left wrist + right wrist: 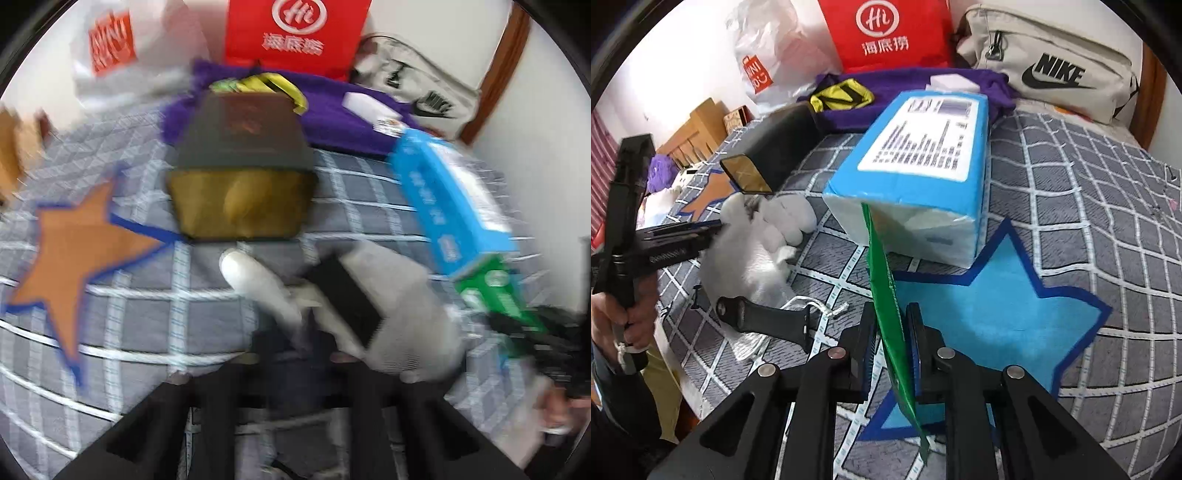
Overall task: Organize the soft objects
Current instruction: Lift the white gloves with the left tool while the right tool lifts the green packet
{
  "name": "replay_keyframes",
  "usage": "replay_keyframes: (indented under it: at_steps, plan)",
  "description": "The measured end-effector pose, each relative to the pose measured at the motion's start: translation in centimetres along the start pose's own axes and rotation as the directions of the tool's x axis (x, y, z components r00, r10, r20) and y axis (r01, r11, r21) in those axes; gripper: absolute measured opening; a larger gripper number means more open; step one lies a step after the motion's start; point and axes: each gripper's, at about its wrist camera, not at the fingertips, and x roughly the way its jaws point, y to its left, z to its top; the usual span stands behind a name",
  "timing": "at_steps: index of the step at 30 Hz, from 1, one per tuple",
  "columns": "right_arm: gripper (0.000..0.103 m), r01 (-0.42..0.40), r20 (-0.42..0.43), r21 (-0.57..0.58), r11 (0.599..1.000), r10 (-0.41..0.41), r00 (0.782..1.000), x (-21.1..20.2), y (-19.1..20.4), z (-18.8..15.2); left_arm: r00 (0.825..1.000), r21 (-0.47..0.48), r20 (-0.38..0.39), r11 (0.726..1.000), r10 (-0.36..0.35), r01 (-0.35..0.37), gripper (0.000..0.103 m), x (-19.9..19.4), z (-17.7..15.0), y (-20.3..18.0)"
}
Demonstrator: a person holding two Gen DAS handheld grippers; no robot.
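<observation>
Right wrist view: the right hand-held gripper point(892, 341) pinches the green flap point(886, 302) of a blue tissue pack point(923, 177), its jaws nearly together on the thin film. Gripping by that flap looks chosen because the pack itself is too bulky for the jaws. The pack hangs tilted at 12 o'clock from the gripper, over the bed point(1071, 206), just above a blue star point(997, 306) that may be its target.

At 9 o'clock the left hand-held gripper point(720, 225) presses into a white glove point(753, 251) lying on the bed, apparently taking a fold of fabric. In the blurred left wrist view its jaws are narrow, with the glove point(399, 306) at their tips; an orange star point(77, 251) lies at 10 o'clock, perhaps the glove's spot. A black box point(772, 158) sits beyond.
</observation>
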Motion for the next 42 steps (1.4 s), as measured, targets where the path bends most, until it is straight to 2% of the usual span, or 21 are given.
replay_keyframes:
  at_steps: [3, 12, 27, 35, 42]
  plan:
    - [0.01, -0.003, 0.018, -0.013, 1.0, 0.004, 1.0, -0.3, 0.2, 0.1, 1.0, 0.03, 0.025, 1.0, 0.008, -0.009, 0.007, -0.6, -0.2, -0.3]
    - [0.01, 0.009, 0.054, -0.018, 1.0, -0.008, 0.999, -2.0, 0.3, 0.5, 0.995, -0.02, 0.095, 0.999, -0.027, 0.029, 0.007, -3.7, 0.2, 0.7]
    - [0.008, -0.001, 0.132, -0.025, 1.0, 0.005, 0.991, -6.0, 1.1, 2.3, 0.969, -0.027, 0.246, 0.999, -0.024, 0.032, 0.006, -11.1, 2.1, 0.8]
    - [0.008, -0.005, 0.134, -0.037, 0.999, 0.01, 0.991, -6.8, 1.5, 2.4, 0.958, -0.023, 0.287, 0.999, -0.019, 0.027, 0.006, -13.5, 2.8, 0.3]
    - [0.008, -0.004, 0.147, -0.028, 1.0, 0.008, 0.989, -7.5, 1.5, 3.2, 0.955, -0.019, 0.298, 1.0, -0.008, 0.014, 0.006, -14.0, 3.5, 0.1]
